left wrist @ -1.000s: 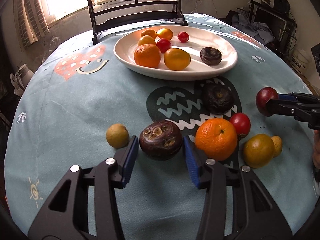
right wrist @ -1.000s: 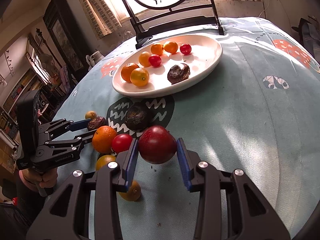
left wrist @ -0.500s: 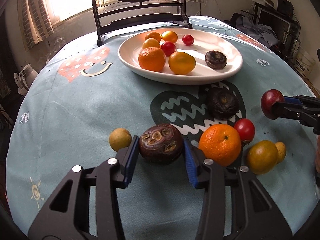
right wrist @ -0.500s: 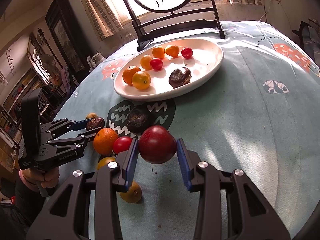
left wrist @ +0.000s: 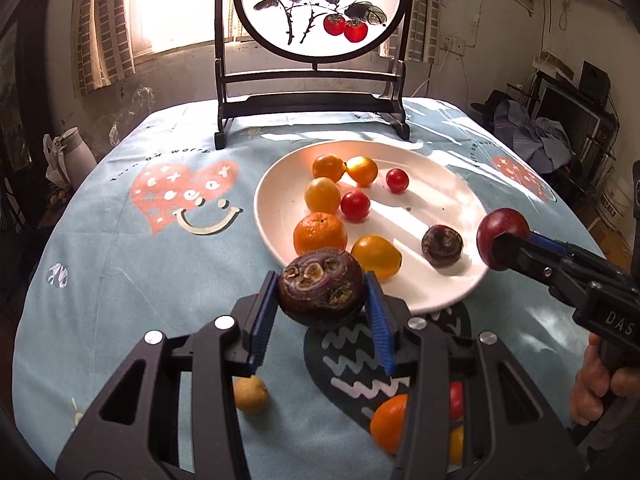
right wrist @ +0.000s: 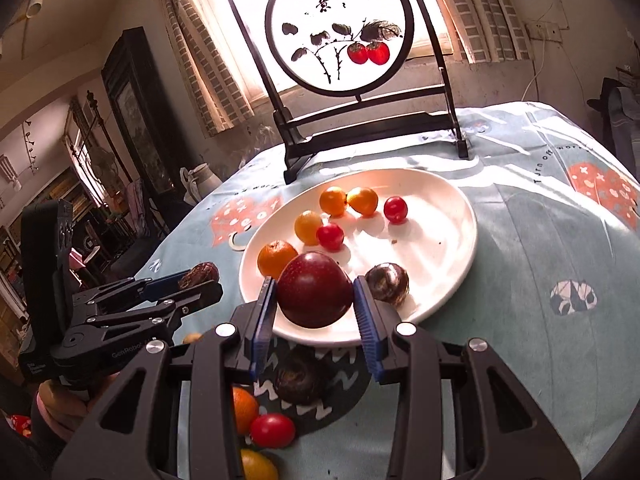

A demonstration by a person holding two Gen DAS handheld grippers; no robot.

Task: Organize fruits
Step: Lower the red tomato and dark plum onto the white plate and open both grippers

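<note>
Both grippers have risen off the cloth toward the plate [left wrist: 280, 240] since the earlier frames. The left gripper [left wrist: 322, 294] clamps a brown chestnut [left wrist: 320, 286] between its blue pads, just short of the plate's near rim. The right gripper [right wrist: 314, 300] clamps a dark red plum [right wrist: 314, 290] above that rim. Beyond sit oranges, tomatoes and another chestnut [left wrist: 442, 246] on the plate. Behind the claws, an orange [left wrist: 390, 422] and tomato [right wrist: 272, 430] lie on the cloth [left wrist: 120, 260].

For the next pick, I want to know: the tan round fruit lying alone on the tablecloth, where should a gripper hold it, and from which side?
Grip the small tan fruit across its widest middle, coming from above: it is nearly round, with bare tablecloth around it.
</note>
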